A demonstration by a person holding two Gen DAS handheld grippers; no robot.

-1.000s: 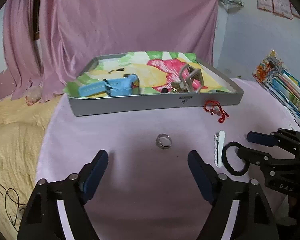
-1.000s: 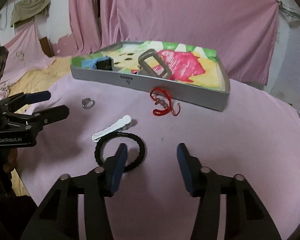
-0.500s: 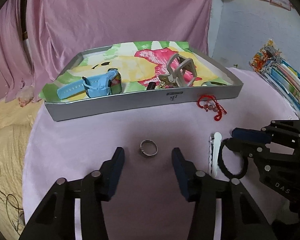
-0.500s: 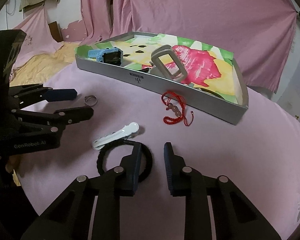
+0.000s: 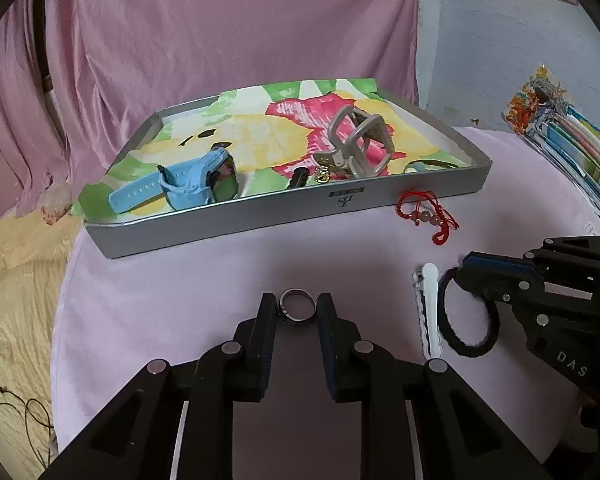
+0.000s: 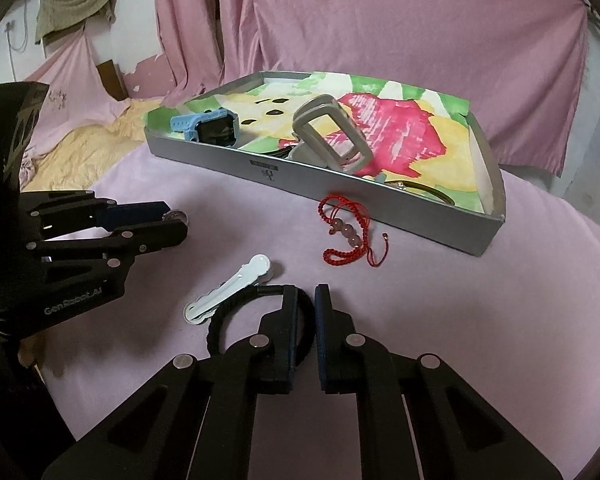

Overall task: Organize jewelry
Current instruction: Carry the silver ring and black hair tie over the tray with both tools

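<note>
A silver ring [image 5: 298, 306] lies on the pink cloth between the pads of my left gripper [image 5: 297, 309]. Its jaws are closing, and both pads touch the ring's sides. In the right wrist view the ring [image 6: 177, 215] peeks out at the left gripper's [image 6: 172, 222] tips. My right gripper [image 6: 305, 300] is shut on the near-right part of a black hair tie [image 6: 236, 310]. From the left wrist view, the right gripper [image 5: 466, 268] pinches the hair tie [image 5: 466, 346] at its top. A white hair clip [image 6: 230, 286] lies against the tie.
A grey tray [image 5: 260, 216] with a flowered liner stands behind, holding a blue watch [image 5: 196, 184], a beige buckle [image 5: 356, 146] and small pieces. A red cord bracelet [image 6: 346, 236] lies in front of the tray. Packets [image 5: 556, 136] lie at the far right.
Both grippers went from wide to narrow. The left one slid forward around the ring and its pads met it. The right one closed onto the hair tie's band.
</note>
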